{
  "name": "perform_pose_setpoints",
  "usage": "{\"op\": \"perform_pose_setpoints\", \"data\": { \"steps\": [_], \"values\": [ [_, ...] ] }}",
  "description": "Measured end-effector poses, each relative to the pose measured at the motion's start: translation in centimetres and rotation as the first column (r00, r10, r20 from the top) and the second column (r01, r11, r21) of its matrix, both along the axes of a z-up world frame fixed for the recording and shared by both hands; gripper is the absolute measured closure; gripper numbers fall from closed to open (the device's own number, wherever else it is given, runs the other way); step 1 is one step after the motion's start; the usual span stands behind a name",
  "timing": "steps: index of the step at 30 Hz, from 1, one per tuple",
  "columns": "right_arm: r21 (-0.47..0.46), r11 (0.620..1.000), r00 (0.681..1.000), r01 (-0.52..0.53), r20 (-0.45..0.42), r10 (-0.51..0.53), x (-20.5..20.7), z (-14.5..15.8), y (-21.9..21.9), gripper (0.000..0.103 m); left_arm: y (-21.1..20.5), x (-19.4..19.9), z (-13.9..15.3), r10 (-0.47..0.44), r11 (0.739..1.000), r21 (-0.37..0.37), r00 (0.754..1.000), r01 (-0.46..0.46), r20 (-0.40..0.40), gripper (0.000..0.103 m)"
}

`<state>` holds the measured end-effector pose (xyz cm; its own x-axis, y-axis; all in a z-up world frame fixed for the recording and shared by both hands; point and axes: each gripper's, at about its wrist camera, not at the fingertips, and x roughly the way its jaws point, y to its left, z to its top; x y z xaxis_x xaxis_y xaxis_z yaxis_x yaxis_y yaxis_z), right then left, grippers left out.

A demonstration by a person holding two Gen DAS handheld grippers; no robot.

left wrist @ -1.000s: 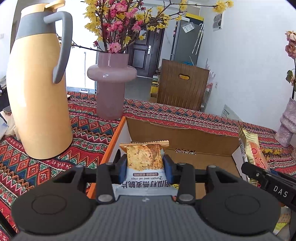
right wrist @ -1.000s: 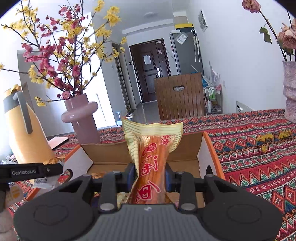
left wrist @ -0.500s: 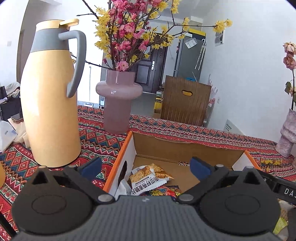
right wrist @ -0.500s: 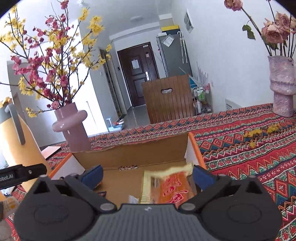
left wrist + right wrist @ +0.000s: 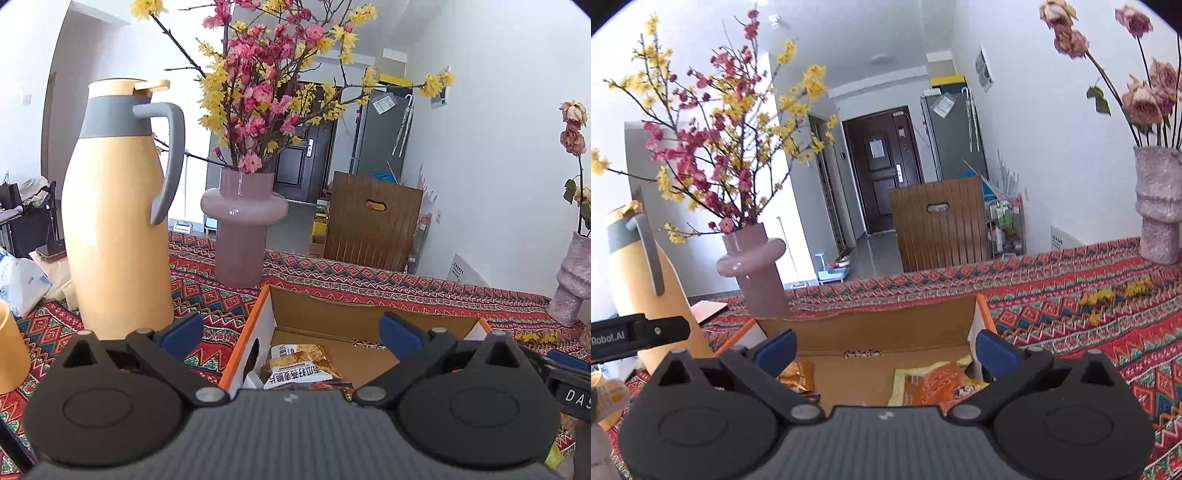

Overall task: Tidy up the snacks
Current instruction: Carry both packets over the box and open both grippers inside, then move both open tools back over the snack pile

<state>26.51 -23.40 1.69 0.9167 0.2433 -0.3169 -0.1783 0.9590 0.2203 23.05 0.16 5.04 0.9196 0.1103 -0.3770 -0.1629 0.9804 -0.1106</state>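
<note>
An open cardboard box [image 5: 332,317] with orange edges sits on the patterned tablecloth, also in the right wrist view [image 5: 871,328]. A white and orange oat-crisp packet [image 5: 299,367] lies inside at its left end. A yellow and orange snack packet [image 5: 934,384] lies inside at its right end, and a small orange packet [image 5: 798,374] lies to the left. My left gripper [image 5: 291,334] is open and empty above the box. My right gripper [image 5: 884,347] is open and empty above the box.
A tall yellow thermos jug [image 5: 118,229] and a pink vase of flowers [image 5: 242,229] stand left of and behind the box. A grey-pink vase [image 5: 1158,210] stands at the far right. An orange cup [image 5: 9,350] is at the left edge.
Both grippers opened and let go of their packets, which dropped into the box. Both grippers then rose and pulled back a little.
</note>
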Motion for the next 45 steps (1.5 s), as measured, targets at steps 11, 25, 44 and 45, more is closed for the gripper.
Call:
{"op": "perform_pose_setpoints", "data": {
  "steps": [11,25,44,45],
  "values": [
    [-0.068,0.997,0.997,-0.031,0.071,0.036,-4.9,2.4,0.7,0.000,0.5,-5.3,1.2,-0.018,1.000,0.009,1.000,0.018,0.008,0.000],
    [-0.094,0.995,0.999,-0.029,0.015,0.031,-9.7,0.6,0.2,0.000,0.5,-9.8,-0.9,-0.048,0.998,0.043,0.997,0.050,-0.058,0.000],
    [-0.034,0.999,0.995,-0.038,-0.092,0.035,-15.0,-3.2,-1.1,0.000,0.2,-14.7,-3.4,-0.070,0.997,0.023,0.992,0.073,-0.102,0.000],
    [-0.034,0.999,0.995,-0.039,-0.095,0.035,-15.4,-3.4,-1.1,0.000,0.1,-15.1,-3.5,-0.068,0.997,0.024,0.992,0.071,-0.103,0.000]
  ]
}}
